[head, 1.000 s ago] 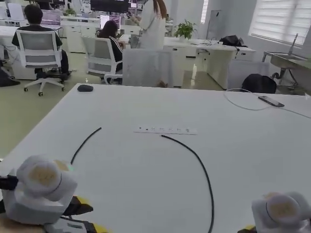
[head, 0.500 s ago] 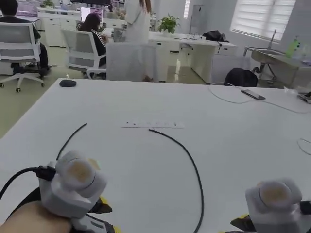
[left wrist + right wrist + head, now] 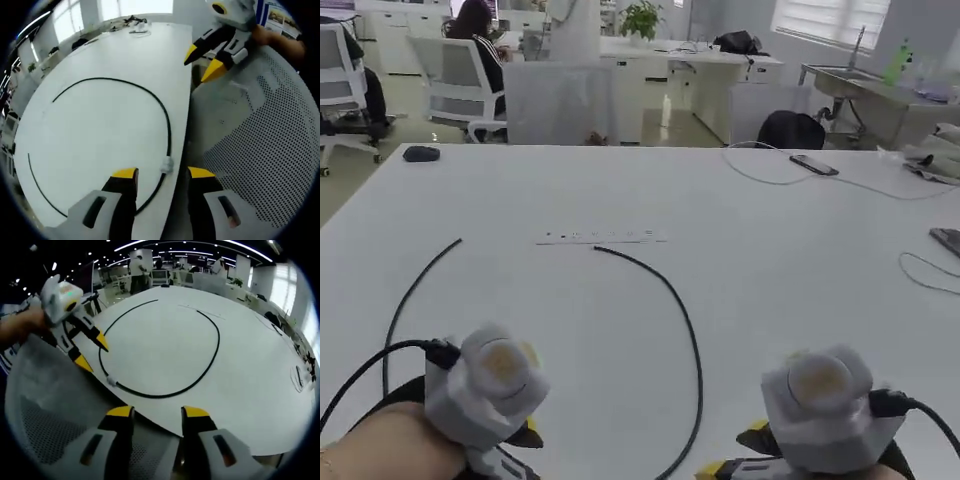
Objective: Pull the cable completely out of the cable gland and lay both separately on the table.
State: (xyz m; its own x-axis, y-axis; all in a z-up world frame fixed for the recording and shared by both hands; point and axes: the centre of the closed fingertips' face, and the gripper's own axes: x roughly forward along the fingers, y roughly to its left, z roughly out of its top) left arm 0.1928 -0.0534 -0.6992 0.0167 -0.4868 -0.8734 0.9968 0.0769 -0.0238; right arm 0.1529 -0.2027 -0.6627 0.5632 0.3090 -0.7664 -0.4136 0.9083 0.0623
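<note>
A long black cable (image 3: 690, 340) lies in a wide loop on the white table (image 3: 800, 270). A small white cable gland (image 3: 166, 165) sits on the cable at the table's near edge, just ahead of my left gripper (image 3: 162, 174), which is open with nothing between its jaws. My right gripper (image 3: 157, 412) is also open and holds nothing; the gland (image 3: 111, 381) lies ahead of it and to the left. In the head view both grippers hang low at the near edge, left gripper (image 3: 510, 450) and right gripper (image 3: 735, 455), either side of the cable's near end.
A thin white strip (image 3: 600, 237) lies mid-table beside the cable's far end. A phone (image 3: 815, 165) and a white wire (image 3: 760, 175) lie at the far right, a mouse (image 3: 420, 153) at the far left. A mesh chair seat (image 3: 260, 130) sits below the table edge.
The head camera has tilted down and shifted. Both grippers have risen further into view, and the right one has moved left toward the cable. The cable lies as before.
</note>
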